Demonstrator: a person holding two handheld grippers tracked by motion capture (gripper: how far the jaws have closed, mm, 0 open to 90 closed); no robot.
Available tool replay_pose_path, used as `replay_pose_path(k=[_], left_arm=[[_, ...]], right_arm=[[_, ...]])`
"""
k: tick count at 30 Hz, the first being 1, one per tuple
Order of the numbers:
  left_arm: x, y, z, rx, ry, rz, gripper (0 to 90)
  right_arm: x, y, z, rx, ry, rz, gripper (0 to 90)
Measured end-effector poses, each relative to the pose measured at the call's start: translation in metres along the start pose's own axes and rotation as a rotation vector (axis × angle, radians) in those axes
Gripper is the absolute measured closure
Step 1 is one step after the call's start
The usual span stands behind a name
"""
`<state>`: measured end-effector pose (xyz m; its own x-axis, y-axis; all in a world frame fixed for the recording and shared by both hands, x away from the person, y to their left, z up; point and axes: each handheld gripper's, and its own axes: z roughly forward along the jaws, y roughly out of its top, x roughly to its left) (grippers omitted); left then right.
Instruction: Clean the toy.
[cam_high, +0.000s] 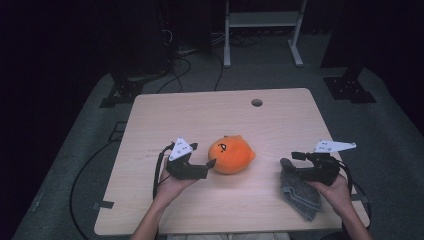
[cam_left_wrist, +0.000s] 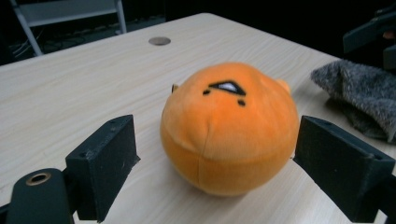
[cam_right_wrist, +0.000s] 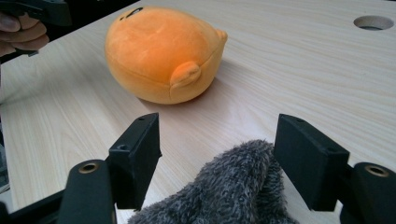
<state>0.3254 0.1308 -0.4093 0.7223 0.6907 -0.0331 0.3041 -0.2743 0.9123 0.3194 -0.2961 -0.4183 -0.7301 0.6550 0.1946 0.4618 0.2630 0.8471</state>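
An orange round plush toy (cam_high: 232, 154) with a small black face lies near the middle of the wooden table (cam_high: 200, 110). My left gripper (cam_high: 210, 165) is level at the toy's left side; in the left gripper view its jaws stand open around the plush toy (cam_left_wrist: 229, 121), with a gap at the left pad. To the right, a grey furry cloth (cam_high: 300, 195) lies under my right gripper (cam_high: 291, 161). In the right gripper view the jaws are open, and the cloth (cam_right_wrist: 233, 186) bunches up between them without being pinched.
A round hole (cam_high: 256, 102) sits in the table's far side. Beyond the table a white metal frame (cam_high: 262, 20) and black stands rest on the grey floor, where cables (cam_high: 85, 170) run at the left. The cloth's end lies close to the table's near right edge.
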Motion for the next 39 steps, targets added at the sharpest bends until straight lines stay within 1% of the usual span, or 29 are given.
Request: replay_pose_path(k=[1,5,10,17,23,26,30,35,39], left_arm=[[0.000,-0.002,-0.002,0.001,0.000,0.002,12.2],[0.000,-0.005,-0.006,0.001,0.004,0.003,12.2],[0.002,-0.012,-0.012,0.018,0.012,0.005,12.2],[0.008,-0.024,-0.019,0.024,0.034,-0.019,12.3],[0.009,-0.032,-0.024,0.032,0.040,-0.032,12.3],[0.010,-0.034,-0.025,0.037,0.043,-0.027,12.3],[0.012,-0.035,-0.029,0.036,0.050,-0.038,12.3],[0.012,-0.038,-0.031,0.041,0.051,-0.034,12.3],[0.013,-0.040,-0.036,0.039,0.053,-0.050,12.4]], right_arm=[[0.000,-0.001,0.000,0.004,0.000,0.007,30.1],[0.000,-0.002,0.000,0.004,-0.001,0.007,30.1],[0.000,-0.002,0.002,0.010,-0.002,0.003,30.0],[0.000,-0.004,0.001,0.014,-0.003,0.003,29.8],[-0.001,-0.006,-0.001,0.016,-0.007,0.006,29.8],[-0.001,-0.006,-0.002,0.016,-0.007,0.004,29.9],[-0.002,-0.008,-0.003,0.017,-0.008,0.009,29.8],[-0.002,-0.008,-0.002,0.023,-0.009,0.008,29.8],[-0.002,-0.008,-0.002,0.025,-0.005,0.008,29.9]])
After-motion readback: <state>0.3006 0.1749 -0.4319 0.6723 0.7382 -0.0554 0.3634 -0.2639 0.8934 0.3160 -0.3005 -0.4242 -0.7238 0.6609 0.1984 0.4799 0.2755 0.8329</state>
